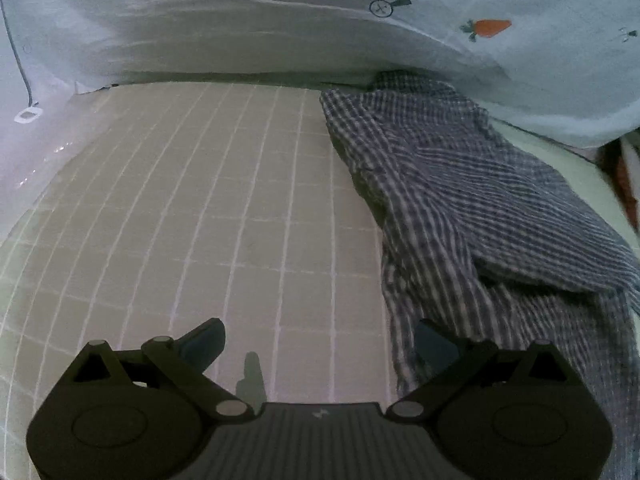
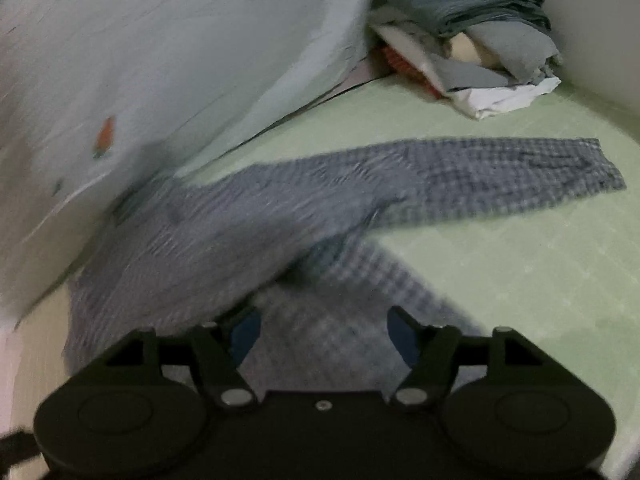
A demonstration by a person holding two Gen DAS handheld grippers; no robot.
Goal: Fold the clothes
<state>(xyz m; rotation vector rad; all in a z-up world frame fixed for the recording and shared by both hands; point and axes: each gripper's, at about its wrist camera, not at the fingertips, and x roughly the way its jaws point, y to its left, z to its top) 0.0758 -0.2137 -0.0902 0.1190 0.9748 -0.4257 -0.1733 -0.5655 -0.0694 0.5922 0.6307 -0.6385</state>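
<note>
Both tongs stand spread, with nothing between their blue-padded fingers. Left gripper (image 1: 318, 346) hovers low over the beige mat with a white grid (image 1: 192, 208), its right finger (image 1: 434, 346) just at the near left edge of the blue-and-white checked, crinkled cotton shirt (image 1: 460, 184); whether that finger touches the cloth cannot be told. Right gripper (image 2: 324, 334) hangs over the shirt's body, cloth showing in the gap between its fingers but not pinched.

The shirt (image 2: 224, 232) lies rumpled and unfolded. In the left wrist view it runs along the right side of the mat, from the far pale blue bedding printed with carrots (image 1: 320, 48) to the near edge, with a flap turned over on the right. In the right wrist view, which is blurred, one sleeve (image 2: 500, 172) stretches out flat to the far right across the pale green sheet (image 2: 520, 280).

Open tongs at opposite sides of the garment suit either taking hold of an edge or having just let one go; the pictures do not settle which. A pile of folded grey and white clothes (image 2: 480, 40) sits far right, well apart from the shirt, probably kept clear of the working space.
</note>
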